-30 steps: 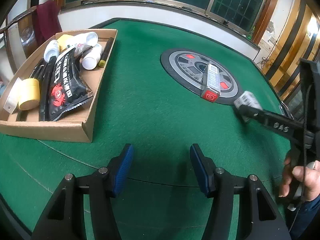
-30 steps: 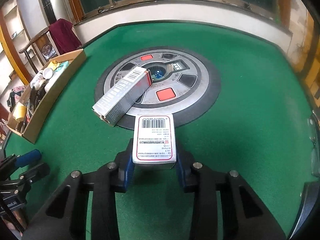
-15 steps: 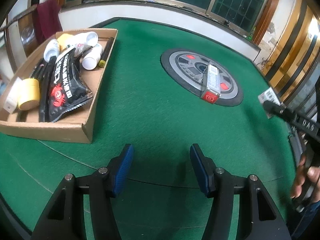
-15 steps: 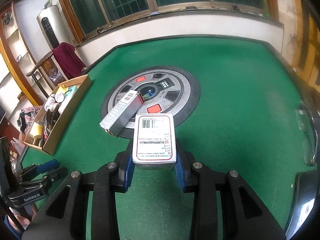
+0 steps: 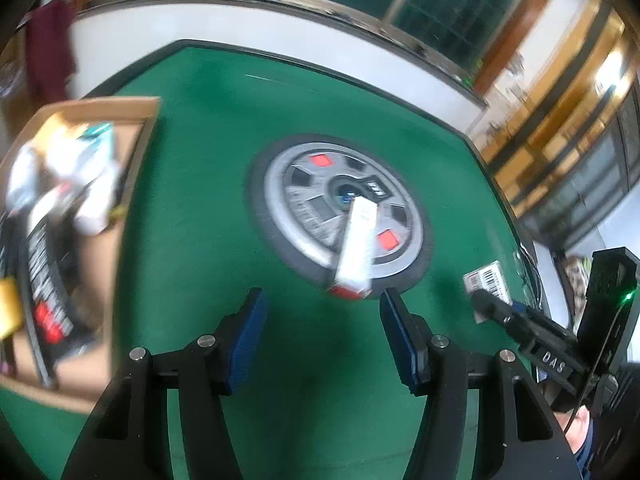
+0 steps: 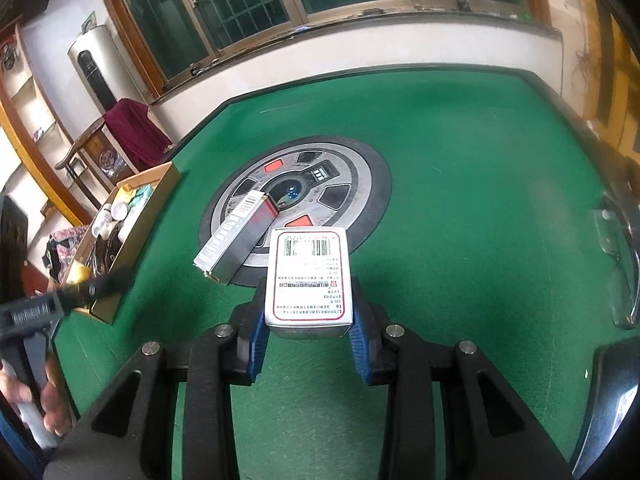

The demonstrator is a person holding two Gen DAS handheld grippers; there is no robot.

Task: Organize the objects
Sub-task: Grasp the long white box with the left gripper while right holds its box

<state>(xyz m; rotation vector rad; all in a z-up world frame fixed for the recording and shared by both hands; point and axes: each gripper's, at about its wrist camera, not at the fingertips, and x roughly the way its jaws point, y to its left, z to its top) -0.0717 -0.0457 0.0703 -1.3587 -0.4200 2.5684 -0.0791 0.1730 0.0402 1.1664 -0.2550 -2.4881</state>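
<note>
My right gripper [image 6: 307, 336] is shut on a small white box with a red border and a barcode [image 6: 309, 280], held above the green felt; the same box [image 5: 486, 282] shows at the right in the left wrist view. A long silver and red box [image 6: 236, 236] lies half on the round grey panel [image 6: 352, 176] in the table's middle, also seen as the long box [image 5: 356, 248] just ahead of my left gripper [image 5: 322, 336]. That gripper stands open over bare felt with nothing between its blue pads. The left wrist view is blurred.
A cardboard tray [image 5: 132, 184] at the left holds white bottles, a black snack pack and a yellow roll; the tray [image 6: 132, 236] shows from the right wrist too. A hand [image 6: 52, 412] grips the left tool. Table rim and metal fitting [image 6: 620, 264] lie to the right.
My left gripper has swung right and up toward the long box, leaving the tray at the picture's left edge. The right gripper has risen slightly with the white box still in it.
</note>
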